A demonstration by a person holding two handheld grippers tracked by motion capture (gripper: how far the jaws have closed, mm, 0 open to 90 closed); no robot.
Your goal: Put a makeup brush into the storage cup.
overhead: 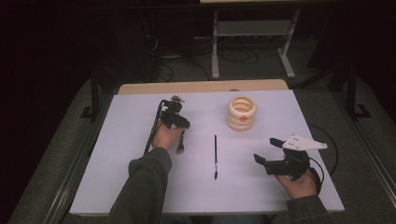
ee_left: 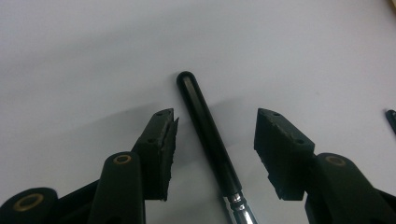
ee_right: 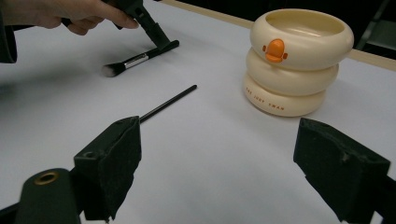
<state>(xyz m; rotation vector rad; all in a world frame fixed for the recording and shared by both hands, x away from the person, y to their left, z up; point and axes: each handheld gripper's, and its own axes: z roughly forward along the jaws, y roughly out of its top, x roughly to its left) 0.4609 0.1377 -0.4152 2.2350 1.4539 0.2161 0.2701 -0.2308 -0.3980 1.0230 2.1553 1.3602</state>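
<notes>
Black and glossy, the short makeup brush's handle (ee_left: 208, 135) lies on the white surface (overhead: 140, 186) between the jaws of the left tool (ee_left: 215, 135), which stand apart and astride it, not yet touching. A good grasp would close squarely across the handle, above the silver ferrule, so it cannot roll. The right tool (ee_right: 217, 154) hovers with its jaws wide, holding nothing, near the thin black liner brush (overhead: 215, 156) and the cream 3-ringed holder (overhead: 241, 113).

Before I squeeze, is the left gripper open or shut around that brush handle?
Open. The left gripper has its jaws apart on either side of the brush handle, with gaps showing.
</notes>
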